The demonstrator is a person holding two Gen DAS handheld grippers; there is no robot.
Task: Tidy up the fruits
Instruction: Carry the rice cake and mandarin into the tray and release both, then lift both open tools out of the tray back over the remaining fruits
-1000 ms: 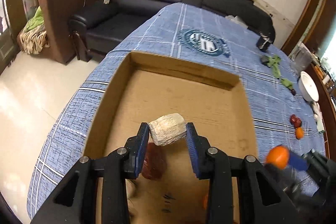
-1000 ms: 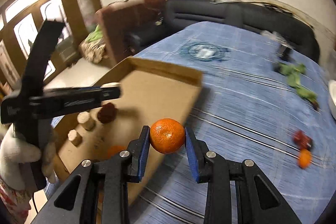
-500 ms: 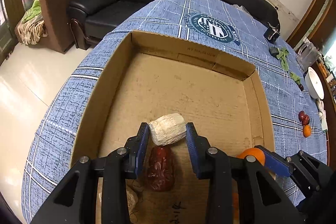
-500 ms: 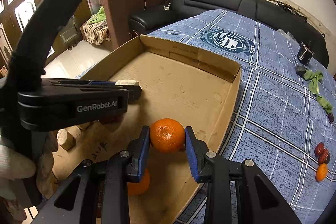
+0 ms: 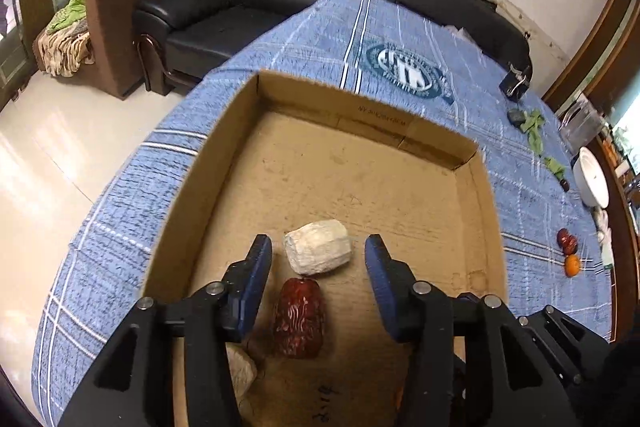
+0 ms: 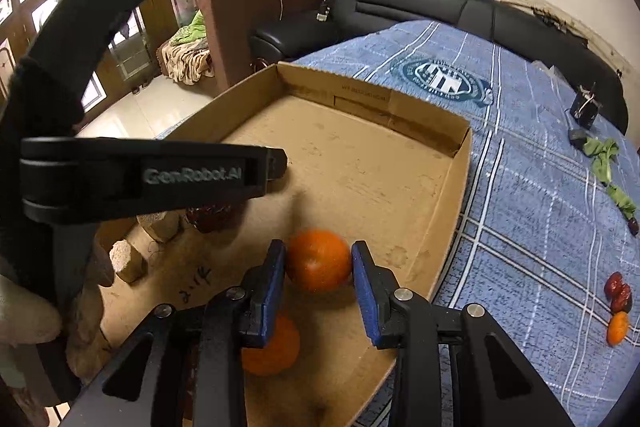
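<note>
My left gripper (image 5: 318, 259) hovers low over the floor of the cardboard box (image 5: 332, 99), its jaws opening. A pale chunk (image 5: 318, 253) lies between them with a gap on each side, next to a red date (image 5: 298, 319). My right gripper (image 6: 318, 263) is over the box's near right corner, jaws opening. An orange (image 6: 318, 261) sits blurred between its pads, slipping loose. A second orange (image 6: 274, 351) rests on the box floor under the left finger. The left gripper (image 6: 278, 163) crosses the right wrist view from the left.
Two more pale chunks (image 6: 126, 259) lie at the box's near left. On the blue cloth to the right are two dates (image 6: 618, 293), a small orange (image 6: 618, 327), green leaves (image 6: 600, 155) and a white bowl (image 5: 592, 183). A black sofa stands behind the table.
The left jaws have spread and let go of the pale chunk, which now lies on the box floor. The right gripper carried its orange over the box; the orange now looks blurred.
</note>
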